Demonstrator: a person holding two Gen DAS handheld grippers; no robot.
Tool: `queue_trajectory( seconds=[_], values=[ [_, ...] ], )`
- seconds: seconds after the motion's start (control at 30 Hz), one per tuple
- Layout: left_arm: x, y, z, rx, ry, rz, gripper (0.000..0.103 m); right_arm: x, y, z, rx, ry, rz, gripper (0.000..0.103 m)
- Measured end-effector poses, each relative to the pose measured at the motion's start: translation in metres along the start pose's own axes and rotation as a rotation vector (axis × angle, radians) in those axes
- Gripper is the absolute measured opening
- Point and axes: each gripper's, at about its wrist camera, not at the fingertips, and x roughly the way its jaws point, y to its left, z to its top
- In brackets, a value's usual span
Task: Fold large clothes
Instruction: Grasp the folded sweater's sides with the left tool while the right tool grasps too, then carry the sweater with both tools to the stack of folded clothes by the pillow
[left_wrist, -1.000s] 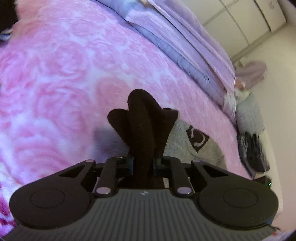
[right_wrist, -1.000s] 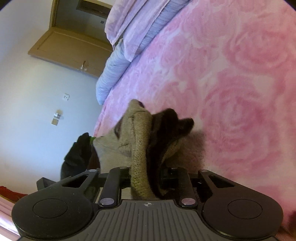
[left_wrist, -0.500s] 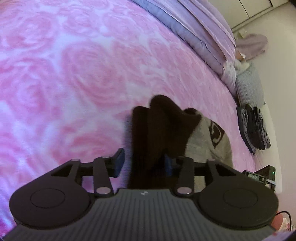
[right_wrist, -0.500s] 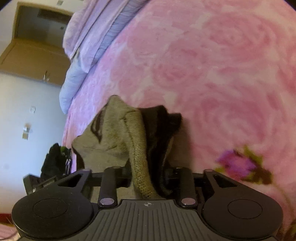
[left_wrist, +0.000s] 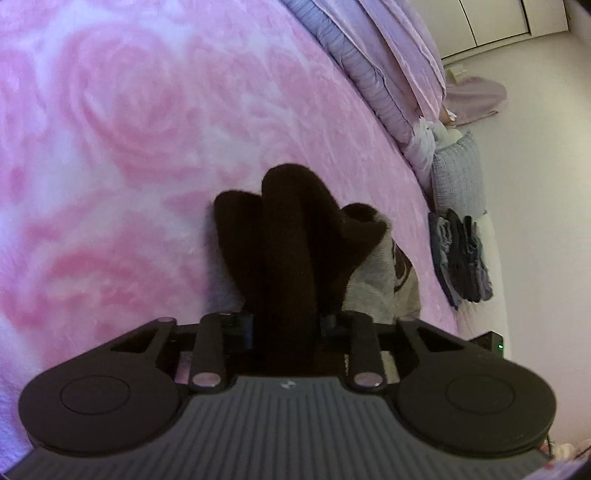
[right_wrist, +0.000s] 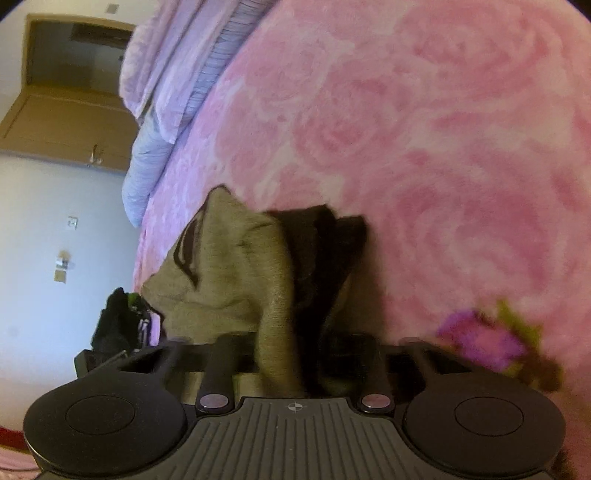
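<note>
**Both grippers carrying a bunched garment over the bed, mid-fold.**

The left gripper has its jaws drawn in on a thick roll of the garment's dark fabric; they have just been closing on it, and the pads press the cloth from both sides. The right gripper likewise has just been closing and pinches a gathered edge where the grey knit and the dark lining meet. The garment hangs forward from both grips, its free part draped just above or onto the pink rose-patterned bedspread; whether it touches cannot be told. A stack of folded clothes sits at the bed's far edge. The step in hand appears to be bringing one held edge over for a fold. The next move likely calls for lowering both hands level together, laying the edge flat, then letting go.
</note>
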Motion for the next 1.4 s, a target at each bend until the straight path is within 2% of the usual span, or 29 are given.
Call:
queue_trajectory(
  seconds=[0.03,0.2,0.37,0.5,0.63,0.8,0.97,1.13,1.3,1.4],
  values=[
    [-0.004,-0.005,0.001,0.011,-0.003,0.014,0.017,-0.003,0.002,0.000,0.011,-0.008,0.000,0.018],
    [-0.021,-0.044,0.008,0.063,0.025,0.048,0.013,-0.033,0.029,0.001,0.022,-0.030,-0.008,0.017],
    [-0.009,-0.120,0.021,0.134,0.058,-0.003,0.012,-0.096,0.047,0.017,0.058,-0.113,-0.030,0.017],
    [0.025,-0.202,0.035,0.222,0.079,-0.075,0.012,-0.170,0.049,0.035,0.086,-0.217,-0.025,0.017],
    [0.081,-0.294,0.042,0.301,0.098,-0.153,0.012,-0.255,0.040,0.069,0.108,-0.331,-0.037,0.017],
    [0.181,-0.417,0.033,0.338,0.072,-0.226,0.012,-0.370,0.003,0.145,0.104,-0.414,-0.041,0.017],
    [0.291,-0.542,0.018,0.310,0.013,-0.266,0.012,-0.490,-0.040,0.255,0.047,-0.436,-0.031,0.017],
    [0.387,-0.659,0.018,0.340,-0.012,-0.319,0.012,-0.597,-0.070,0.361,-0.002,-0.470,-0.078,0.017],
    [0.469,-0.745,0.032,0.391,-0.017,-0.338,0.012,-0.665,-0.101,0.447,-0.004,-0.522,-0.083,0.017],
    [0.506,-0.769,0.043,0.394,-0.008,-0.325,0.012,-0.681,-0.120,0.483,0.019,-0.530,-0.075,0.017]
  ],
)
